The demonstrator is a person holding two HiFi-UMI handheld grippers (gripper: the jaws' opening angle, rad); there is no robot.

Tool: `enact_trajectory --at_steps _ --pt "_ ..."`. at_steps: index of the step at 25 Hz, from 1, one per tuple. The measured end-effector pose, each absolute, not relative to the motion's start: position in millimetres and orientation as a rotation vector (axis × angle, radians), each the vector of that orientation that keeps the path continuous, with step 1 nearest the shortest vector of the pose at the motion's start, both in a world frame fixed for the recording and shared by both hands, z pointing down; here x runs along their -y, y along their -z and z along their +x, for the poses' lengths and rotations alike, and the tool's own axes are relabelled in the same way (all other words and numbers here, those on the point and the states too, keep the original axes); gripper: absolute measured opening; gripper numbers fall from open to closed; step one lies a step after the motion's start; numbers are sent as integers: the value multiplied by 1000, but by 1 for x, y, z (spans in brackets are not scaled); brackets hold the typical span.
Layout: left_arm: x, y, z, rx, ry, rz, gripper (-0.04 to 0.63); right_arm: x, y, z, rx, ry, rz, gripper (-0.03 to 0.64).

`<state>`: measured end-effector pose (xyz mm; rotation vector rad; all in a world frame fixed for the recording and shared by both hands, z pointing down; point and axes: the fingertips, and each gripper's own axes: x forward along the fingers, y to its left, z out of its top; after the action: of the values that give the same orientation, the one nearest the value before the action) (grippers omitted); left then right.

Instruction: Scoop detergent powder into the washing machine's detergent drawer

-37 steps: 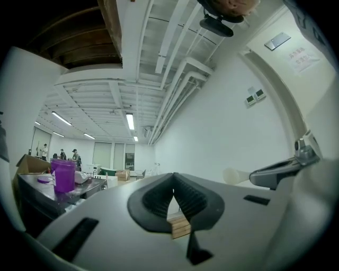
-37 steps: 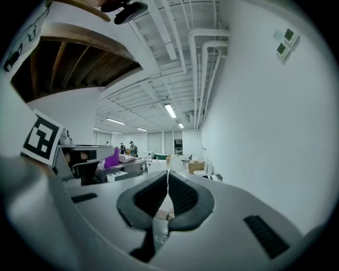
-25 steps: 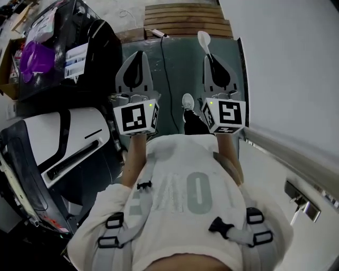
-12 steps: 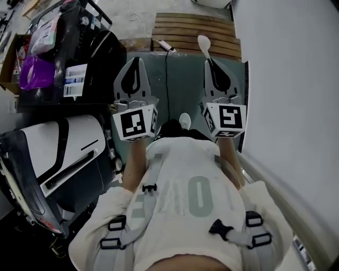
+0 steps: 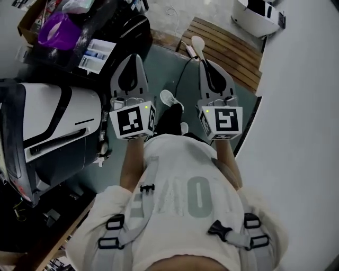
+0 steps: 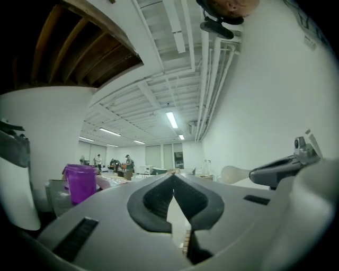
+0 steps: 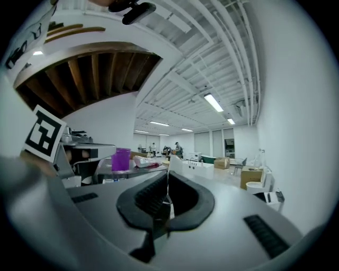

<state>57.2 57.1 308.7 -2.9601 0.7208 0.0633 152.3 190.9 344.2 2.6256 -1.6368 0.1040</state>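
Note:
In the head view my left gripper [image 5: 136,58] is shut with nothing in it, held out over the green floor. My right gripper [image 5: 204,63] is shut on the handle of a white spoon [image 5: 197,43], whose bowl sticks out past the jaw tips. The spoon's bowl [image 6: 235,173] also shows at the right of the left gripper view. In the right gripper view only a thin white edge of the spoon [image 7: 169,191] shows between the jaws. The white-and-black washing machine [image 5: 55,119] lies at the left, apart from both grippers. I cannot make out its drawer.
A purple cup [image 5: 57,30] stands among boxes on a black stand at the upper left. A wooden pallet [image 5: 233,53] and a white appliance [image 5: 262,11] lie ahead to the right, by a white wall [image 5: 302,116]. A cable [image 5: 180,84] crosses the floor; the person's shoe [image 5: 168,98] is below.
The view has swung: the washing machine and purple cup shifted up and left, the pallet moved right. Both grippers keep the same pose and the spoon stays held. The person's foot stepped forward.

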Motion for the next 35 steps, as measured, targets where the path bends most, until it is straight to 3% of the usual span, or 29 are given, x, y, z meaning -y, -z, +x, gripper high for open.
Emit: enact_trajectory --at_steps 22,35 --pt "172 -310 -67 -1774 -55 -2529 21 137 -331 101 2406 27 1845 11" --pt "201 -316 -99 -1973 -20 -2402 21 201 -337 52 2582 8 1592 11"
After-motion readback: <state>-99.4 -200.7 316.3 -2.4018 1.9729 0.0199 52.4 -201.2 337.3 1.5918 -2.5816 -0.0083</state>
